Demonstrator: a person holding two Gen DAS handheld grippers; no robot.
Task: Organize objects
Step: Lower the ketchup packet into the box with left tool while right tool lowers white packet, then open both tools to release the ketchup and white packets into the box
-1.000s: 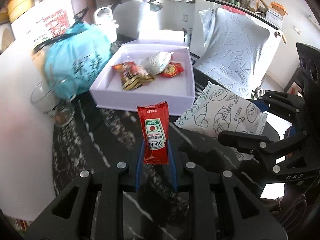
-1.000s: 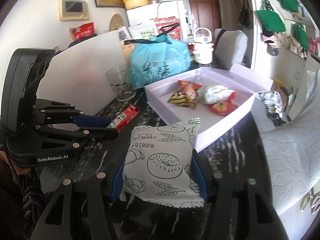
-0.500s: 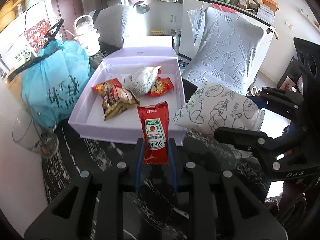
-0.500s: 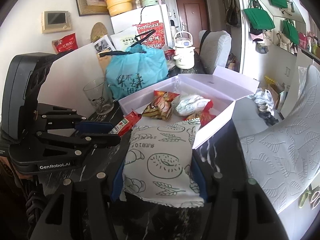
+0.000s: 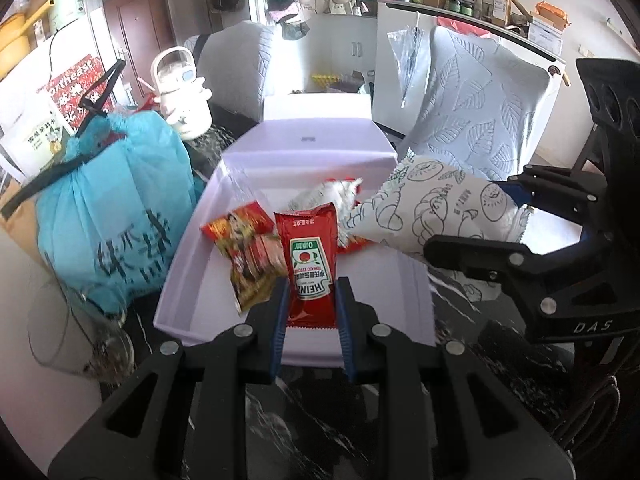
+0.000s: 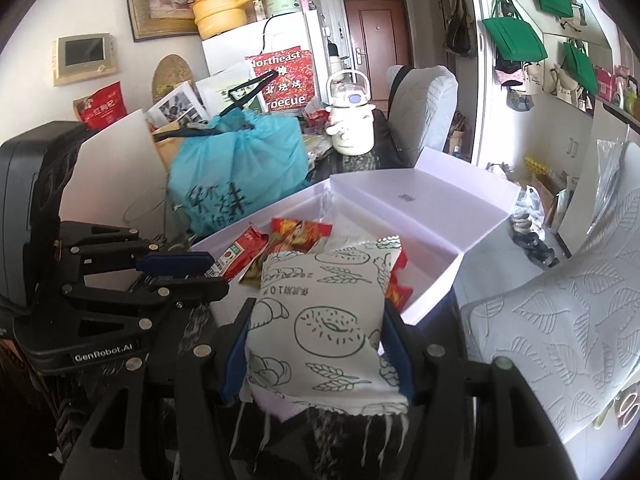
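Two grippers carry packets over the open lilac cardboard box (image 5: pixel 200 216): left gripper (image 5: pixel 310 304) clamped on a red ketchup sachet (image 5: pixel 308 264), right gripper (image 6: pixel 316 344) clamped on a white printed bread pouch (image 6: pixel 320 320). Crowding together, either packet could drop onto the counter.

The left black plastic two-finger gripper (image 5: pixel 310 312) is built of flat, angular linkage arms with long triangular cut-outs. Round silver screw heads (image 5: pixel 169 347) mark its pivots, and blue rubber pads (image 5: pixel 279 328) line the inner faces of its fingers. Seen from the right wrist, its side carries white "GenRobot.AI" lettering (image 6: pixel 104 357) below the linkage, with a bulky black housing (image 6: pixel 30 208) behind. The right black plastic two-finger gripper (image 6: pixel 316 344) has the same shape, screws and blue pads; white "DAS" lettering (image 5: pixel 593 325) sits on its side.
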